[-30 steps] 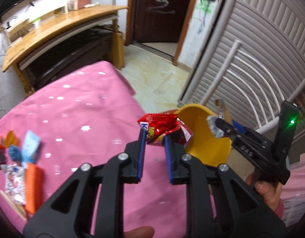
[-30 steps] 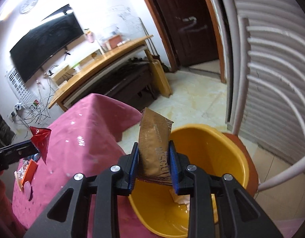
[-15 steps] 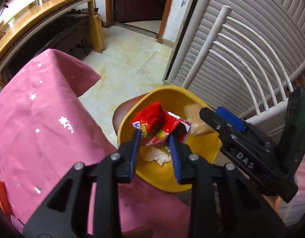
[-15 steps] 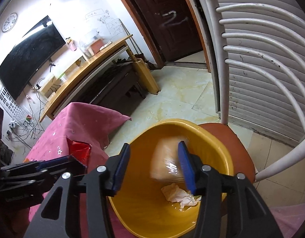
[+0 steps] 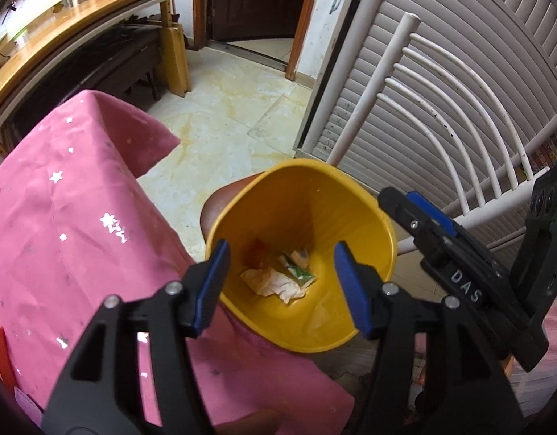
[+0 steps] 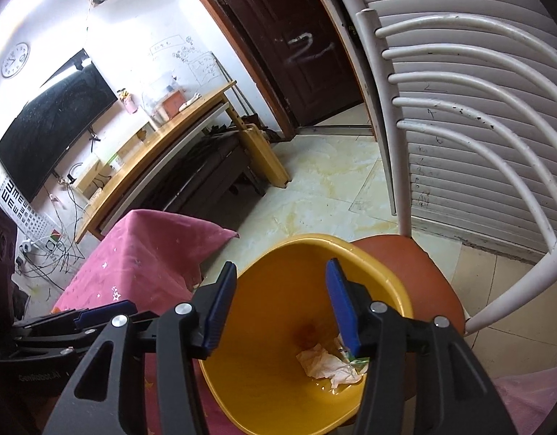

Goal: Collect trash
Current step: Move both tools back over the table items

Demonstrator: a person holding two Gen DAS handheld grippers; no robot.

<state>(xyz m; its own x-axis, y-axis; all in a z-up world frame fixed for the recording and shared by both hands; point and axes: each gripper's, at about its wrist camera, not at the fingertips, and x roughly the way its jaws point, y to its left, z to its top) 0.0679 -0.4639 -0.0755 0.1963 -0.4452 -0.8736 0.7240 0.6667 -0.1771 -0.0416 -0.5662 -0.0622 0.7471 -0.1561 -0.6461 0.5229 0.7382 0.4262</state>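
A yellow bin (image 5: 354, 214) stands on a brown chair seat beside the pink table; it also shows in the right wrist view (image 6: 285, 391). Crumpled white paper (image 5: 275, 282) and a green-edged wrapper (image 5: 296, 268) lie at its bottom, with a blurred red-orange patch beside them. The paper (image 6: 325, 364) also shows in the right wrist view. My left gripper (image 5: 282, 279) is open and empty above the bin's mouth. My right gripper (image 6: 284, 311) is open and empty above the bin too; it also appears at the right of the left wrist view (image 5: 412, 210).
The pink star-print tablecloth (image 5: 71, 224) covers the table left of the bin. The white chair back (image 5: 445, 87) curves behind the bin before a louvred door. A wooden desk (image 6: 151, 152) and a dark door stand across the tiled floor. Orange items show at the table's left edge.
Both grippers opened over the bin. The red snack wrapper left my left gripper and the brown packet left my right gripper; both dropped into the bin.
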